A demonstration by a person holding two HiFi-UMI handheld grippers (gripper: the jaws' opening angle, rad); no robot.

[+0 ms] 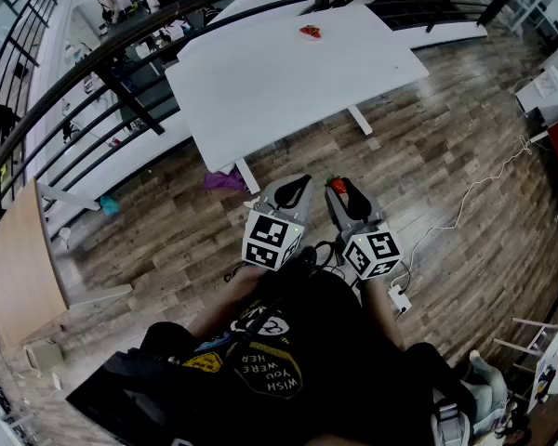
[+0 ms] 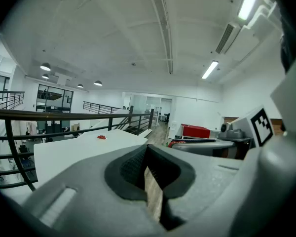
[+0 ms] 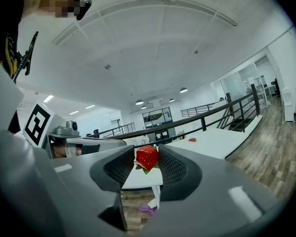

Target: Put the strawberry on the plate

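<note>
A red strawberry (image 3: 147, 158) with green leaves sits pinched between the pads of my right gripper (image 3: 147, 163); in the head view the strawberry (image 1: 338, 186) shows at the tip of the right gripper (image 1: 339, 190). My left gripper (image 1: 296, 184) hangs beside it with its jaws together and nothing in them. Both grippers are held close to the person's body, above the wooden floor and short of the white table (image 1: 260, 72). A small red thing (image 1: 310, 32) lies near the table's far edge; it is too small to make out. I see no plate that I can be sure of.
A black railing (image 1: 93, 63) runs behind and left of the table. A purple scrap (image 1: 225, 180) lies on the floor by a table leg. A white cable and power strip (image 1: 397, 297) lie to the right. A wooden board (image 1: 19, 268) stands at the left.
</note>
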